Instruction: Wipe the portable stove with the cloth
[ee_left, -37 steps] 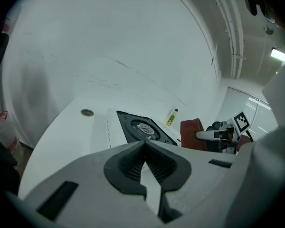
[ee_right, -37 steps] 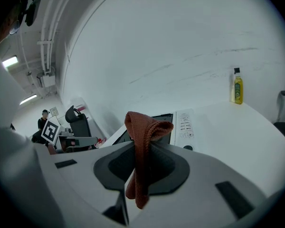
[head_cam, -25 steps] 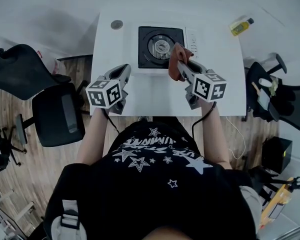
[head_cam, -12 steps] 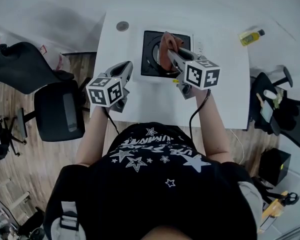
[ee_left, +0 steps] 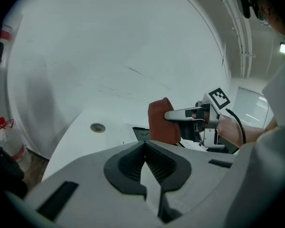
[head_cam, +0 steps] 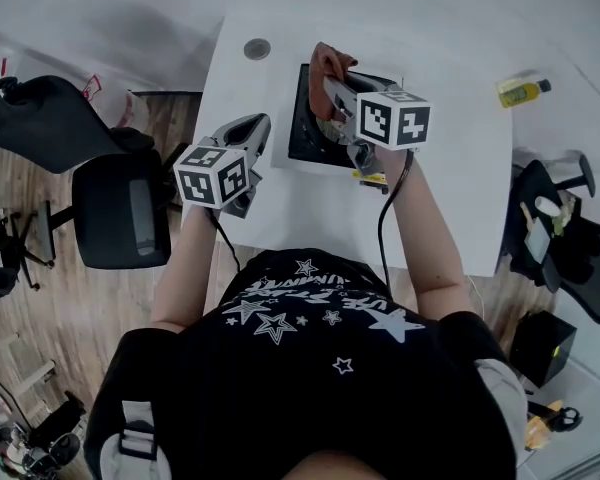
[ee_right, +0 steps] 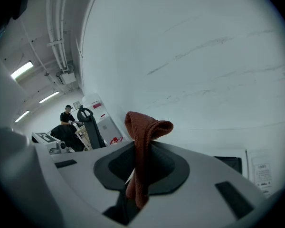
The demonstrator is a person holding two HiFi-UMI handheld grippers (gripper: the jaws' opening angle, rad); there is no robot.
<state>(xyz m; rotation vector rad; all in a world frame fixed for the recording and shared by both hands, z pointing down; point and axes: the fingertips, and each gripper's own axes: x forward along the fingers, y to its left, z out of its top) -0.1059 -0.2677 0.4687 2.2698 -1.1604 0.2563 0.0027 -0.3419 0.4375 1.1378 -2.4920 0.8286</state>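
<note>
The black portable stove [head_cam: 308,140] sits on the white table [head_cam: 280,208] at its far middle. My right gripper [head_cam: 332,90] is above the stove's far left part, shut on a red-brown cloth [head_cam: 327,61] that bunches past the jaw tips. In the right gripper view the cloth [ee_right: 142,137] hangs pinched between the jaws of the right gripper [ee_right: 137,177], with a stove corner [ee_right: 229,163] at the right. My left gripper [head_cam: 253,128] is held left of the stove, shut with nothing in it. From the left gripper view I see the cloth [ee_left: 162,122] and the stove [ee_left: 140,133].
A round grommet [head_cam: 257,49] is set in the table's far left corner. A yellow bottle [head_cam: 525,91] lies on the floor at the right. Black office chairs stand to the left [head_cam: 130,218] and right [head_cam: 570,243] of the table.
My right gripper has carried the cloth from the stove's right front across to its far left part. The left gripper has barely moved.
</note>
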